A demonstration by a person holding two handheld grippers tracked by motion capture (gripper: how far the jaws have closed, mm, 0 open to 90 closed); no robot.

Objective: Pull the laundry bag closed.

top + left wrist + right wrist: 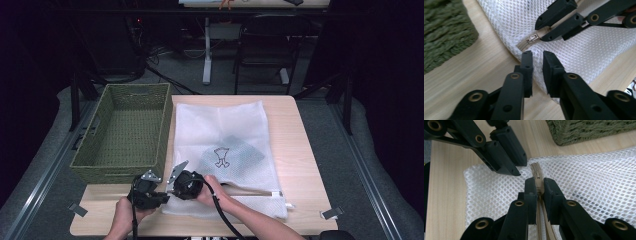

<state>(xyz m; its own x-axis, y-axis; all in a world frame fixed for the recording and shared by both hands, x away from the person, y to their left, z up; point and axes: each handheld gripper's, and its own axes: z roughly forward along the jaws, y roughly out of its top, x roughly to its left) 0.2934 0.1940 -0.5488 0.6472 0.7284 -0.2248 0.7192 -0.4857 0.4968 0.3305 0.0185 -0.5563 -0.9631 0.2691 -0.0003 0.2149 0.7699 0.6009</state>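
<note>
The right tool [538, 185] is pinching the zipper [537, 173] of the mesh bag [220, 150]. The left tool [537, 60] is gripping the bag's near left corner, jaws almost closed.

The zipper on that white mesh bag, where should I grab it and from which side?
Judging by the pose: grip the zipper pull, the small metal tab lying flat at the tape's end near the mesh bag corner. Come from above, jaws straddling the tape, as the right gripper does. The left gripper pinching the corner mesh steadies it.
</note>
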